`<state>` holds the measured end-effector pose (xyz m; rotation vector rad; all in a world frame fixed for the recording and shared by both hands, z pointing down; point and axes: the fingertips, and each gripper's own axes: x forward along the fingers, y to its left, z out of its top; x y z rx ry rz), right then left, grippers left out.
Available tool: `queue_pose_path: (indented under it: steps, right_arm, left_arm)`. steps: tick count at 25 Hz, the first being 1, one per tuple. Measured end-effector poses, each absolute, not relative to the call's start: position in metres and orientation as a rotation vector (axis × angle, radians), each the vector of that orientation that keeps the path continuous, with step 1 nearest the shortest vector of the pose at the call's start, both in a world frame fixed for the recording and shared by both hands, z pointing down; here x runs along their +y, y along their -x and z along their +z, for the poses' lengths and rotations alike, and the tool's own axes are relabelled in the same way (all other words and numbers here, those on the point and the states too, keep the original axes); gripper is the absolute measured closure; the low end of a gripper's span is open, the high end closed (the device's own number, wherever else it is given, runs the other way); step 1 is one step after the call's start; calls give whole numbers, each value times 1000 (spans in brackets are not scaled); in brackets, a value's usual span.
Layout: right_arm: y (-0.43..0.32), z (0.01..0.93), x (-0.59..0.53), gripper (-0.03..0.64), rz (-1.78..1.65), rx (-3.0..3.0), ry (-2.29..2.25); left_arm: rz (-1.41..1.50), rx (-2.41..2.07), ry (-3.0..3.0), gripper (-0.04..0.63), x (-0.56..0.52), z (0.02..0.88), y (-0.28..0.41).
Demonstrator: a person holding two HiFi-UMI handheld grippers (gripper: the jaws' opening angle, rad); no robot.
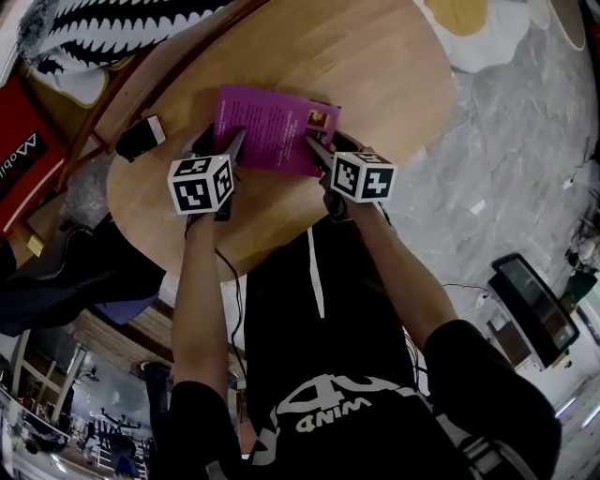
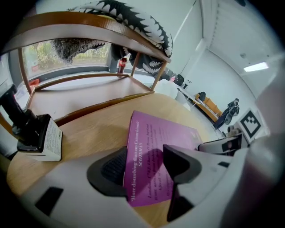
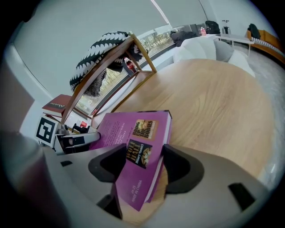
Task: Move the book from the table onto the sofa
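The book [image 1: 272, 127], a purple paperback, lies on the round wooden tabletop [image 1: 375, 66] in the upper centre of the head view, with its near edge toward the person. The left hand-held gripper [image 1: 234, 150] meets the lower left corner of the book. In the left gripper view, its jaws are closed onto that corner, one pad at the edge and the other over the cover. The right hand-held gripper [image 1: 314, 148] meets the lower right corner. In the right gripper view, its jaws pinch the book on both faces, and the near corner is tilted up from the wood. Both marker cubes sit just below the book in the head view. A small black-and-white object [image 1: 141, 138] rests on the tabletop at centre left, apart from the book. A black-and-white patterned fabric [image 1: 112, 28] fills the upper left corner.
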<state>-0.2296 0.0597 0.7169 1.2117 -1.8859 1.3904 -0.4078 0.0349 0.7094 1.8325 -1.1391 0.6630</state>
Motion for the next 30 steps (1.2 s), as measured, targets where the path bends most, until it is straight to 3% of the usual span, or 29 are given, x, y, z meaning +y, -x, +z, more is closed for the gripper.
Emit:
queue_pose_path:
  steps: [30]
  right_arm:
    - [203, 394, 46, 356, 1150, -2111, -1144]
  left_arm:
    - [469, -1375, -1825, 333, 57, 384, 384]
